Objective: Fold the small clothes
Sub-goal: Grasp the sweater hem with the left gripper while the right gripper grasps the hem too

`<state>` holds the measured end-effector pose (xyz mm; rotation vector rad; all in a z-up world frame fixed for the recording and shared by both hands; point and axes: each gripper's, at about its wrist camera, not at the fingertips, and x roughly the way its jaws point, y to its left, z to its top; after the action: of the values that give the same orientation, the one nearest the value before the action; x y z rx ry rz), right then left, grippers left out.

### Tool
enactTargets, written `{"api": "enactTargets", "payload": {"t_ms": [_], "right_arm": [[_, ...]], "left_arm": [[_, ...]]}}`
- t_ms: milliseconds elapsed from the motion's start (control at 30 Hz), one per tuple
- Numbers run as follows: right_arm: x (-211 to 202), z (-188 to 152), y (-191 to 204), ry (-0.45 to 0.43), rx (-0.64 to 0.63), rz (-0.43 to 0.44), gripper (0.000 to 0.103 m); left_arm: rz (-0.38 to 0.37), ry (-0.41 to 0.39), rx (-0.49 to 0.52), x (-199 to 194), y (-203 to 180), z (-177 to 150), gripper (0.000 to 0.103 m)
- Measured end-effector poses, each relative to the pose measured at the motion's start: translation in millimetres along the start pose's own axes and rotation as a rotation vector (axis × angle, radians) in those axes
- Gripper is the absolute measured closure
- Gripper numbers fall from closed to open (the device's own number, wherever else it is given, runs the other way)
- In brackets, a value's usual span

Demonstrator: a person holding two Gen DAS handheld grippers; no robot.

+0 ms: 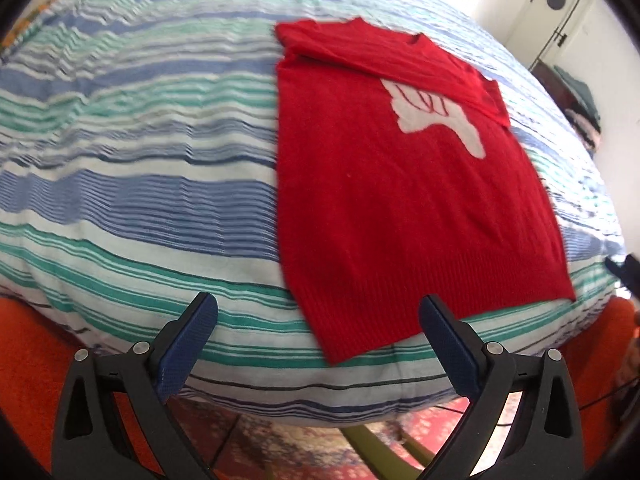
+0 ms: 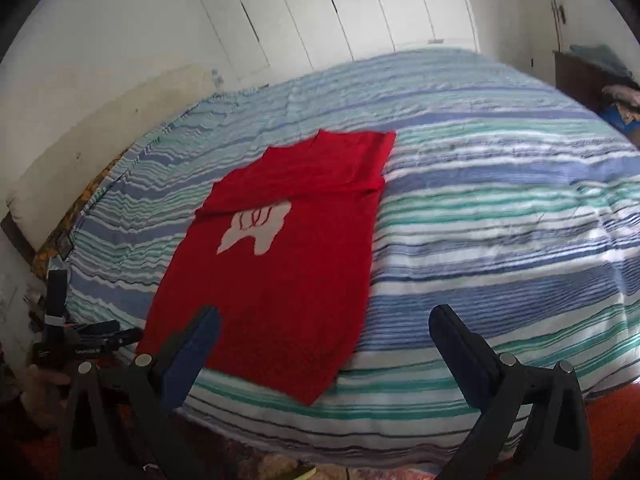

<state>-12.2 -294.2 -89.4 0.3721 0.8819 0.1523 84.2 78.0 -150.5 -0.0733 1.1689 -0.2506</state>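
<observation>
A small red knitted sweater (image 1: 392, 200) with a white motif (image 1: 436, 116) lies flat on a striped bed (image 1: 140, 160), its sleeves folded in across the chest and its hem toward me. My left gripper (image 1: 318, 312) is open and empty, just short of the hem's left corner. In the right wrist view the sweater (image 2: 280, 272) lies left of centre on the bed (image 2: 500, 240). My right gripper (image 2: 324, 324) is open and empty above the hem's right corner. The left gripper (image 2: 88, 344) shows at the left edge there.
The bed's near edge drops to an orange and patterned floor (image 1: 32, 360). A white panelled wall (image 2: 320, 12) stands behind the bed. A dark shelf with stacked clothes (image 1: 580, 104) stands at the far right, next to a white door (image 1: 560, 20).
</observation>
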Motion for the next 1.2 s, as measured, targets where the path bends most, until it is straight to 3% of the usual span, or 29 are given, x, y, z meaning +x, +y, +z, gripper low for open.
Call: {"api": "enactTargets", "payload": {"t_ms": [100, 200, 233, 267, 300, 333, 400, 633, 733, 833, 967, 1067, 1200], "right_arm": [[30.1, -7.9, -9.5, 0.181, 0.109, 0.123, 0.014], [57.3, -15.6, -12.0, 0.283, 0.138, 0.145, 0.029], [67.1, -18.5, -13.1, 0.310, 0.151, 0.147, 0.033], [74.6, -20.4, -14.3, 0.324, 0.162, 0.149, 0.035], [82.3, -21.2, -15.2, 0.340, 0.170, 0.161, 0.046], [87.7, -22.0, -16.3, 0.353, 0.177, 0.170, 0.068], [91.1, -22.7, -20.4, 0.366, 0.206, 0.165, 0.098], [63.5, -16.0, -26.5, 0.301, 0.236, 0.174, 0.098], [62.5, -10.4, -33.5, 0.299, 0.292, 0.189, 0.098], [63.7, 16.6, -33.2, 0.247, 0.305, 0.225, 0.098], [78.3, 82.4, -39.0, 0.131, 0.312, 0.259, 0.098], [105.6, 142.7, -43.7, 0.062, 0.283, 0.235, 0.098], [160.2, 217.5, -44.3, 0.025, 0.248, 0.202, 0.098]], "left_arm": [[-0.029, 0.070, 0.006, 17.7, -6.3, 2.2, 0.022], [-0.021, 0.092, 0.036, 27.6, -15.8, 5.8, 0.028], [-0.027, 0.096, 0.038, 29.0, -17.6, 6.3, 0.036], [-0.033, 0.100, 0.039, 30.0, -18.7, 6.5, 0.056], [-0.031, 0.105, 0.039, 30.1, -18.6, 6.1, 0.073], [-0.040, 0.121, 0.030, 30.2, -16.9, 5.4, 0.096], [-0.071, 0.117, -0.006, 25.2, -10.0, 5.6, 0.097], [-0.101, 0.134, -0.049, 15.7, -0.1, 4.8, 0.099], [-0.141, 0.153, -0.082, 12.7, 1.3, 23.2, 0.099], [-0.200, 0.108, -0.113, 3.2, 3.1, 70.4, 0.099], [-0.244, 0.025, -0.148, 8.3, 0.9, 162.5, 0.099], [-0.206, -0.019, -0.138, 33.9, -5.9, 232.5, 0.099], [-0.166, -0.011, -0.180, 83.1, -0.6, 305.7, 0.099]]}}
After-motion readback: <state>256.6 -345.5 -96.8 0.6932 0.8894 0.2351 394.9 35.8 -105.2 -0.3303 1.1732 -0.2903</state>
